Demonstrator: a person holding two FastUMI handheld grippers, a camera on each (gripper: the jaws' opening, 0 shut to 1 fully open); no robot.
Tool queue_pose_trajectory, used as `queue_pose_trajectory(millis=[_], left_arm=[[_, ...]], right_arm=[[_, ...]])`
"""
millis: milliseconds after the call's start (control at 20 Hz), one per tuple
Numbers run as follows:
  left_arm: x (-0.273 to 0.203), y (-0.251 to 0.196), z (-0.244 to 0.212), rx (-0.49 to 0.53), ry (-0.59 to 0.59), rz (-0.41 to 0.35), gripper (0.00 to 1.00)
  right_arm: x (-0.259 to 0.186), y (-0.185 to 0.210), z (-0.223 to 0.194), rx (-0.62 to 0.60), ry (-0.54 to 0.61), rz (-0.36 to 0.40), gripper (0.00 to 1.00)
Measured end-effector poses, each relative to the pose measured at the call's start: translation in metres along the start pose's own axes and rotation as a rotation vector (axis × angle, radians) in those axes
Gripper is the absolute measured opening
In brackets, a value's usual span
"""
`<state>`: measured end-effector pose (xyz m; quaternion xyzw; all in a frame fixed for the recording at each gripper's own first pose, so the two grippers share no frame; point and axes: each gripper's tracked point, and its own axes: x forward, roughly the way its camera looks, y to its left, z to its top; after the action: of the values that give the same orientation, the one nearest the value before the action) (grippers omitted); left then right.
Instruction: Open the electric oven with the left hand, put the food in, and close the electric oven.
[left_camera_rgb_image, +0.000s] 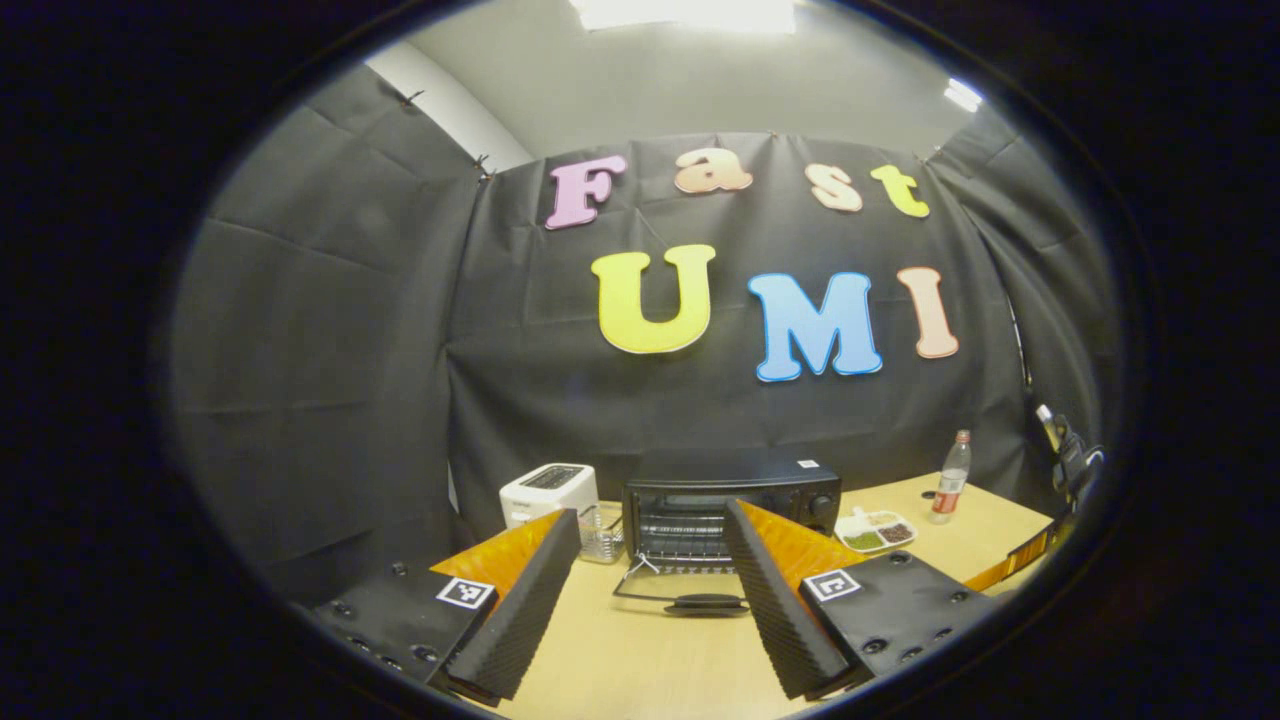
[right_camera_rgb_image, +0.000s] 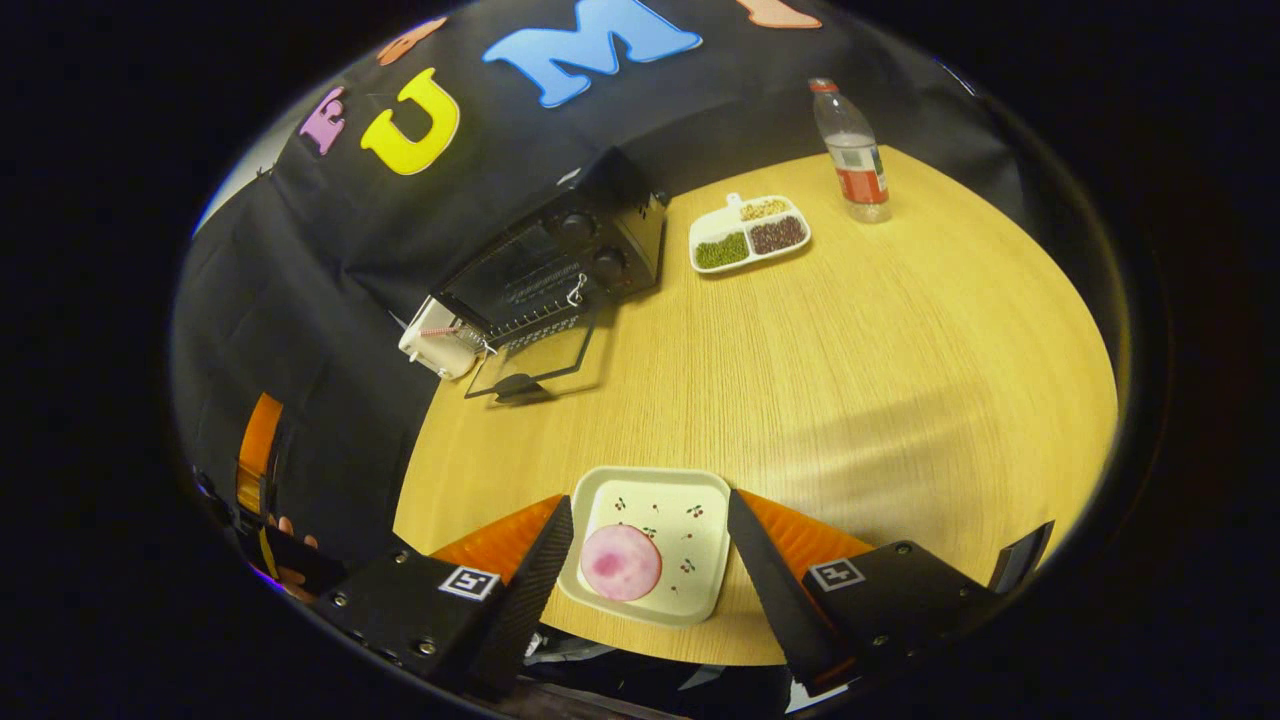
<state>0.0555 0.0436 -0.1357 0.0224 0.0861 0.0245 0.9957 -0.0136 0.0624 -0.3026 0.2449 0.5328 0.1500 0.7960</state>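
Note:
The black electric oven (left_camera_rgb_image: 730, 495) stands at the back of the wooden table with its glass door (left_camera_rgb_image: 690, 590) folded down flat. My left gripper (left_camera_rgb_image: 652, 515) hovers open in front of that door, holding nothing. The same oven (right_camera_rgb_image: 560, 255) with its lowered door (right_camera_rgb_image: 535, 365) lies far left in the right gripper view. A white square plate (right_camera_rgb_image: 690, 520) carrying a round pink piece of food (right_camera_rgb_image: 620, 562) sits at the table's near edge. My right gripper (right_camera_rgb_image: 648, 502) is open, its fingers flanking the plate's two sides.
A white toaster (left_camera_rgb_image: 548, 490) and a small clear container (left_camera_rgb_image: 600, 535) stand left of the oven. To its right are a divided dish of beans (right_camera_rgb_image: 748, 235) and a plastic bottle (right_camera_rgb_image: 850, 150). A hand (right_camera_rgb_image: 285, 560) holds the other gripper at far left.

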Motion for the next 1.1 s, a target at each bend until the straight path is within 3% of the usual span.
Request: queue_pose_trajectory(millis=[350, 400, 550, 600, 650, 700, 1050, 1100], left_arm=[[-0.004, 0.003, -0.010, -0.019, 0.020, 0.017, 1.00], [-0.003, 0.004, -0.009, -0.018, 0.017, 0.020, 1.00], [0.000, 0.005, -0.007, -0.027, 0.014, 0.027, 1.00], [0.001, 0.007, -0.008, -0.028, 0.014, 0.031, 1.00], [0.002, 0.007, -0.010, -0.026, 0.018, 0.031, 1.00], [0.002, 0.007, -0.011, -0.024, 0.023, 0.032, 1.00], [0.011, 0.008, -0.012, -0.046, 0.022, 0.037, 1.00], [0.011, 0.009, -0.012, -0.046, 0.023, 0.040, 1.00]], right_arm=[[0.024, -0.028, -0.040, 0.076, 0.225, -0.012, 0.96], [0.029, -0.030, -0.044, 0.082, 0.241, -0.017, 0.91], [0.035, -0.037, -0.054, 0.087, 0.291, -0.028, 0.88], [0.041, -0.041, -0.055, 0.086, 0.297, -0.044, 0.79], [0.043, -0.045, -0.052, 0.086, 0.306, -0.053, 0.80], [0.040, -0.042, -0.053, 0.094, 0.322, -0.048, 0.51], [0.044, -0.047, -0.059, 0.035, 0.388, -0.087, 0.49], [0.057, -0.056, -0.063, 0.035, 0.379, -0.111, 0.33]])
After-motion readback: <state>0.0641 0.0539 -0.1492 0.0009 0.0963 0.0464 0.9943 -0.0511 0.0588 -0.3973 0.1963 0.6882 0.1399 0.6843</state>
